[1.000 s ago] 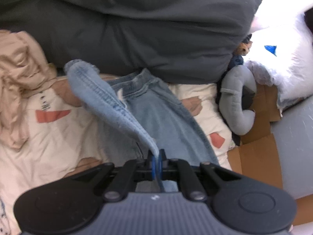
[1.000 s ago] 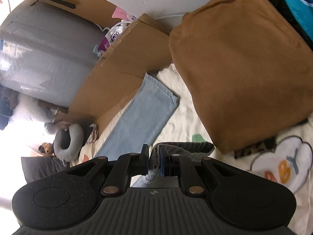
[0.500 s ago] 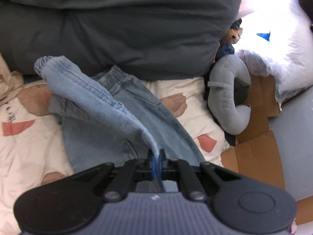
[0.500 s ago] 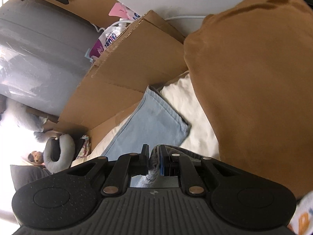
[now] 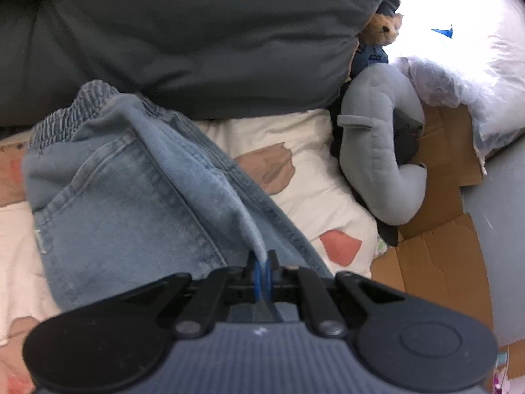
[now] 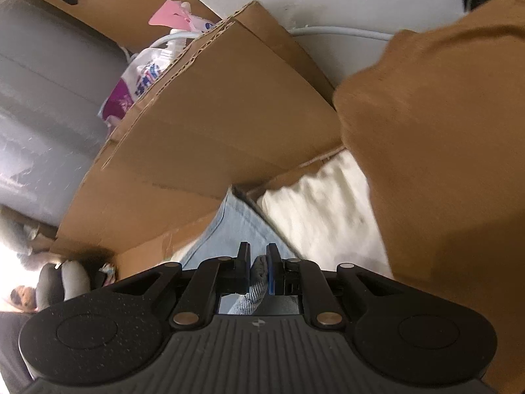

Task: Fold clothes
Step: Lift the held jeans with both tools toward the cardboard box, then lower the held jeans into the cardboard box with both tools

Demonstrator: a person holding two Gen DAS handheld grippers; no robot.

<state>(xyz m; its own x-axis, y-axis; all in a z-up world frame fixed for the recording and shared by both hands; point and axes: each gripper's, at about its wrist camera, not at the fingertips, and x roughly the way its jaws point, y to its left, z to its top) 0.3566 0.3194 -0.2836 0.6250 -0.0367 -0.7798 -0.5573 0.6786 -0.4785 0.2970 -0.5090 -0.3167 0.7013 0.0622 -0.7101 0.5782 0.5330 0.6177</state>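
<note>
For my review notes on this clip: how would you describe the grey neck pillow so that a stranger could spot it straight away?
Start at the big dark grey duvet across the top of the left wrist view and follow its right-hand end down. There, at the edge of the patterned cream sheet and against flattened cardboard, lies the neck pillow. It is the only pale blue-grey, curved, padded horseshoe, with a small brown plush toy above it.

Dark grey duvet [image 5: 183,36] heaped along the far side of the bed, above the cream patterned sheet [image 5: 295,151]. Grey neck pillow [image 5: 377,151] curled just right of the duvet's corner, touching flattened cardboard [image 5: 436,249]. Small brown plush toy [image 5: 382,31] tucked above the neck pillow, against the duvet. White plastic bag [image 5: 466,75] right of the neck pillow. Brown cushion [image 6: 443,164] beside cardboard box [image 6: 223,124].
</note>
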